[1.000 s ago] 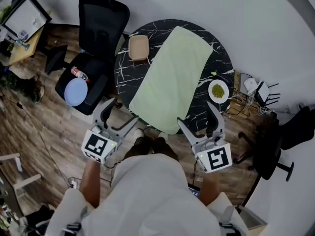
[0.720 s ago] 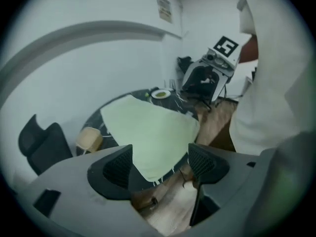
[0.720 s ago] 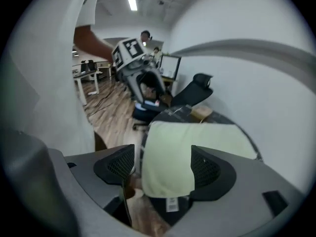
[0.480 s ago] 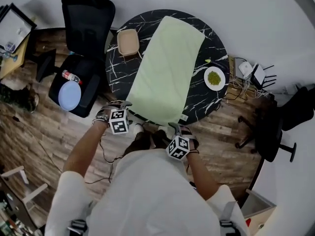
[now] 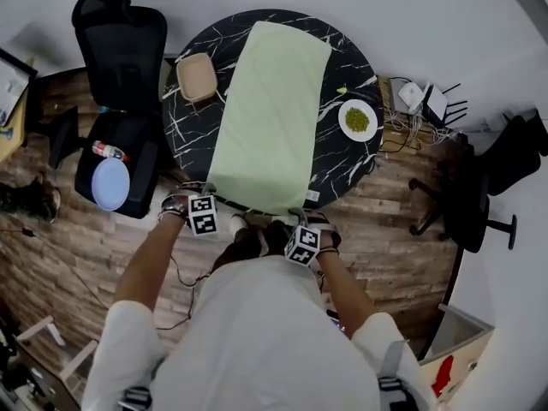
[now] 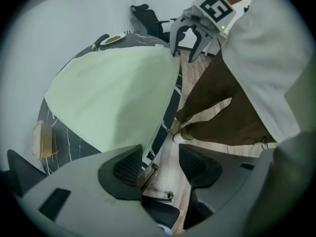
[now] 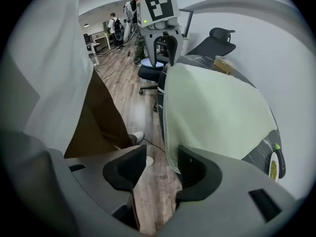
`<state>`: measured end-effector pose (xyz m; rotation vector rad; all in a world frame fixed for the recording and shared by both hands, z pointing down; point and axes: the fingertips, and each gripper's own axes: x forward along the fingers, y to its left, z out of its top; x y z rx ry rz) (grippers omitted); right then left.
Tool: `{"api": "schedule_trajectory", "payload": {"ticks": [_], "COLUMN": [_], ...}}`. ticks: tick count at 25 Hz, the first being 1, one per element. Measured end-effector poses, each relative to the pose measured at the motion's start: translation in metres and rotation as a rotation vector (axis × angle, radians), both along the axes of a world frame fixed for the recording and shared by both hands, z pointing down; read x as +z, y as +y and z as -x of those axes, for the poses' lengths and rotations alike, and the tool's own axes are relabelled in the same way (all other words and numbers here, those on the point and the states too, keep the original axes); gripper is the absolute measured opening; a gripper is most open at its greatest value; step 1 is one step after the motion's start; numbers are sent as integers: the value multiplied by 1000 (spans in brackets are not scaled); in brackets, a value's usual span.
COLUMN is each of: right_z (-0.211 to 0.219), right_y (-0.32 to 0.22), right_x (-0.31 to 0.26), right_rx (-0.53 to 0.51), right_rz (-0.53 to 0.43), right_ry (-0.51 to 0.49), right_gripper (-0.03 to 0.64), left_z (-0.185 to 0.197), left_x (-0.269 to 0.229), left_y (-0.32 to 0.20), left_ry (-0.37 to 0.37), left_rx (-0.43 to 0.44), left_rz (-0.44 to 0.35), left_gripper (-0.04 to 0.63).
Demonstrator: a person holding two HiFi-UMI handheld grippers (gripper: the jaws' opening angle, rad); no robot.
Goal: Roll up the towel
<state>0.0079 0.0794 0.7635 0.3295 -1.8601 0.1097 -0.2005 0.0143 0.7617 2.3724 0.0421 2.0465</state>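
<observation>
Beside one pad of each pair: towel hem.
Jaws of left gripper and right gripper closing, not yet pinching; they should bite level.

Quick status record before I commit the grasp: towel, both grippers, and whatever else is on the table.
towel: light green, spread flat on the round black marble table, near edge hanging over the rim, not yet rolled
left gripper: at the towel's near left corner, jaws closing, corner beside one pad, not clamped
right gripper: at the near right corner, jaws closing, hanging edge against one pad, not clamped
also on table: beige tray left of the towel; white plate of green food to its right
</observation>
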Motion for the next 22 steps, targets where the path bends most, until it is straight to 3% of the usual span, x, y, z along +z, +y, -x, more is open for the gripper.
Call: {"api": "schedule_trajectory", "payload": {"ticks": [4, 8, 15, 22], "right_z": [-4, -7, -14, -19], "right_y": [-2, -9, -2, 7], "right_x": [3, 4, 0, -6], "right_rx": [-46, -46, -34, -24], "right_rz": [-37, -104, -104, -100], "right_ry": [37, 85, 105, 82], "right_gripper": [175, 69, 14, 11], "left_z": [-3, -2, -1, -2], "left_x": [5, 4, 3, 4], "left_y": [-4, -9, 2, -4], "left_ry": [8, 23, 29, 12], "left_rx": [-9, -27, -12, 17], "left_rz": [-35, -49, -29, -119], "left_gripper": [219, 172, 170, 37]}}
